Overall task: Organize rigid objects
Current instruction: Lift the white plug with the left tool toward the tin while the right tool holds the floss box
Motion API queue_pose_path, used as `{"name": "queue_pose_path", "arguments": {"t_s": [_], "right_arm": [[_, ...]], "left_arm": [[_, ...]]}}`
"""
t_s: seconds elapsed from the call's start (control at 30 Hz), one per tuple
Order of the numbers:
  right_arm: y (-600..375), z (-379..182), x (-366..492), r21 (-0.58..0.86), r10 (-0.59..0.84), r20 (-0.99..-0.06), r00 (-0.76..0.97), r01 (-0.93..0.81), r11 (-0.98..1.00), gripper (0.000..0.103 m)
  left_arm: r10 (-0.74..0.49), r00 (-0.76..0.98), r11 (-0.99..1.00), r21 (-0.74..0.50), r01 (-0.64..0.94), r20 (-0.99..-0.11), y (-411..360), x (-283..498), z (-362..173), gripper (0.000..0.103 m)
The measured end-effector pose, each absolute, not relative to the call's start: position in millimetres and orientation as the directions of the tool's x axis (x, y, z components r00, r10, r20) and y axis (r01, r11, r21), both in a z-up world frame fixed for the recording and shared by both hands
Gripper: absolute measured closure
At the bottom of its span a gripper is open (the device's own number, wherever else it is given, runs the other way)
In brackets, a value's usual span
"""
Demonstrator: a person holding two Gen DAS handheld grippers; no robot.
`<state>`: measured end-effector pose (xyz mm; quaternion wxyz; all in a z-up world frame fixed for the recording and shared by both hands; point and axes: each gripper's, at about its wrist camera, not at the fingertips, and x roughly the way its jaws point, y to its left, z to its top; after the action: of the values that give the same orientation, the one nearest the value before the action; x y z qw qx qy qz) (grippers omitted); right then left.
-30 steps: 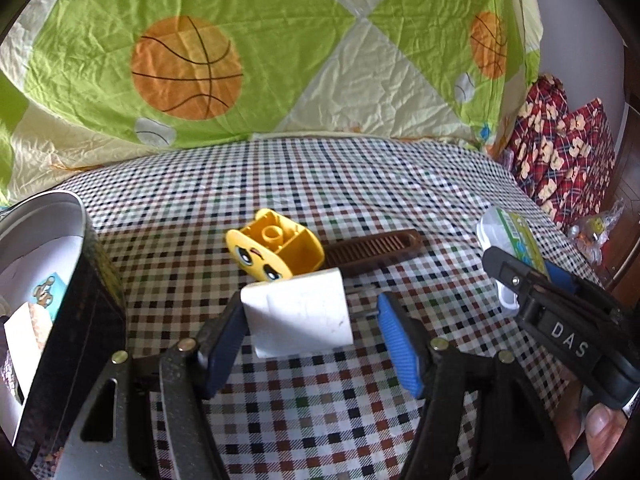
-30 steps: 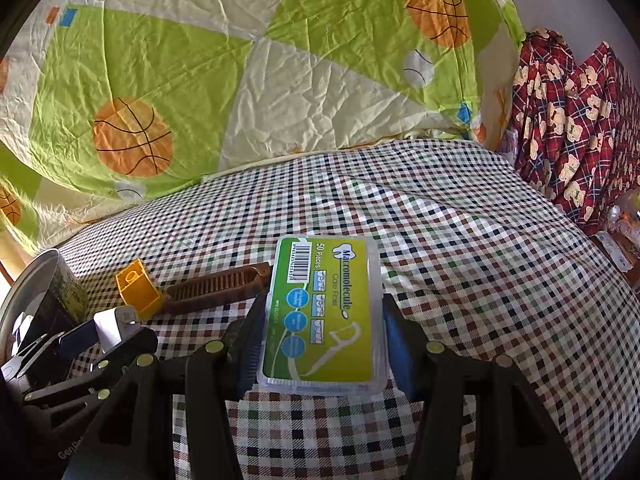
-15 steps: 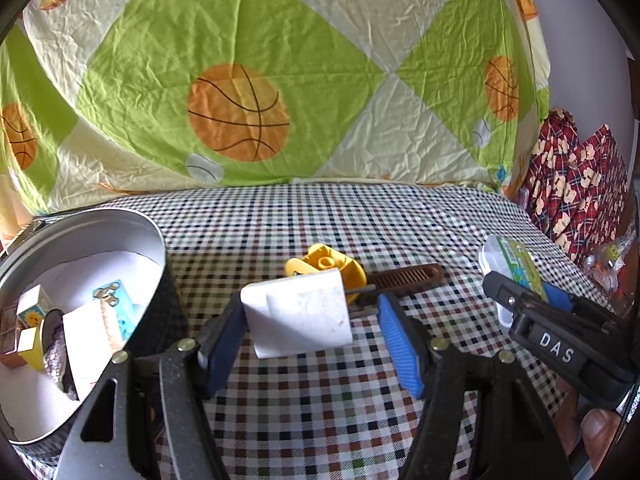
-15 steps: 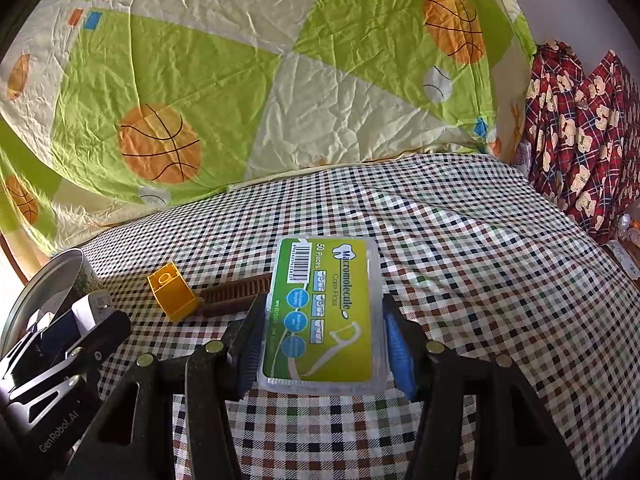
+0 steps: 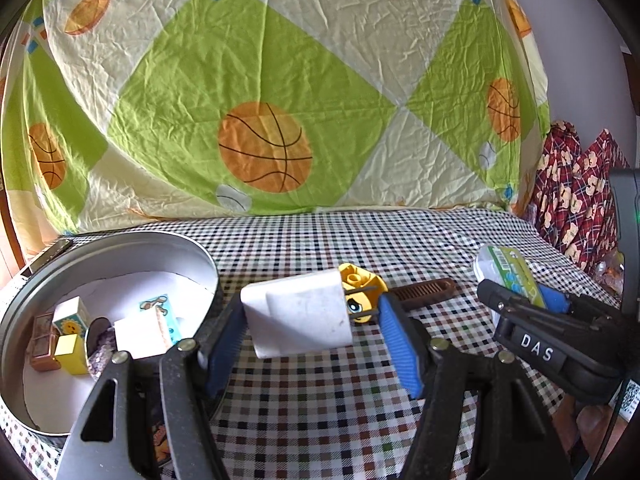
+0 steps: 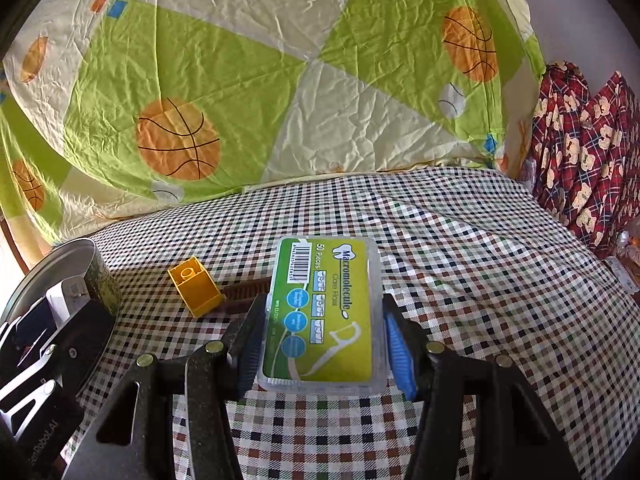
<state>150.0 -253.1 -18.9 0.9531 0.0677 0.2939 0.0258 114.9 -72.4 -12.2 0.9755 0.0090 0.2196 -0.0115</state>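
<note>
Checked bedcover point(image 5: 320, 420) now shows the round tin point(image 5: 24, 360) swung into view beside the left claw point(image 5: 312, 344), apparently pinching a white block point(image 5: 298, 314). Right claw point(image 6: 320, 348) keeps gripping the floss box point(image 6: 322, 312); both seem bound for the tin.

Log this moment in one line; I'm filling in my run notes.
left gripper: holds white block | right gripper: holds floss box | round tin: partly filled | on cloth: yellow brick, brown comb
</note>
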Motion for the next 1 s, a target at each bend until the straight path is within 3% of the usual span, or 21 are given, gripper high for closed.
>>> {"name": "queue_pose_path", "arguments": {"t_s": [1.0], "right_arm": [[-197,-3,125,0.105,0.160,-0.478,0.864,-0.124,0.987,0.047]], "left_arm": [[0.034,0.935,0.999,-0.024,-0.046,-0.353,-28,88,-5,0.037]]}}
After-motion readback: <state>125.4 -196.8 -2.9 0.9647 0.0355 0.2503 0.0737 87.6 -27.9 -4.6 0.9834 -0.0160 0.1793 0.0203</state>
